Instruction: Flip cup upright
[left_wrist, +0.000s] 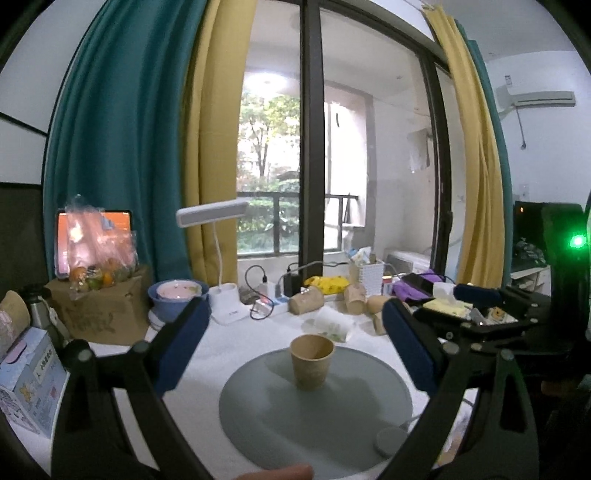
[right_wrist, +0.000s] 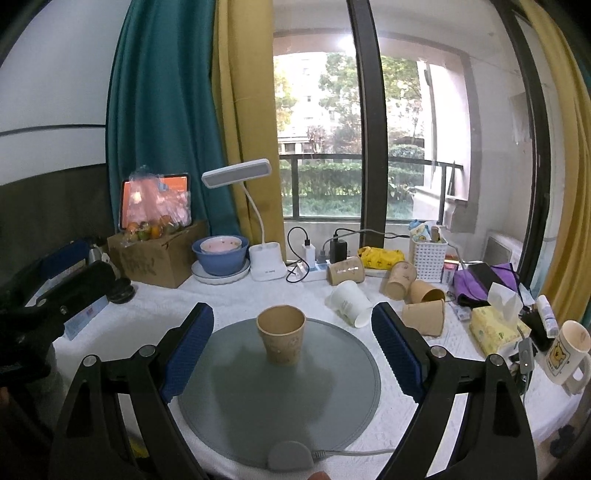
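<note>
A brown paper cup stands upright, mouth up, on a round grey mat. My left gripper is open and empty, its blue pads wide apart on either side of the cup and short of it. My right gripper is open and empty too, its blue pads flanking the cup without touching it. The right gripper also shows at the right edge of the left wrist view, and the left gripper at the left edge of the right wrist view.
Several paper cups lie tipped behind the mat: brown cups and a white cup. A desk lamp, stacked bowls, a cardboard box, a tissue pack and a mug stand around.
</note>
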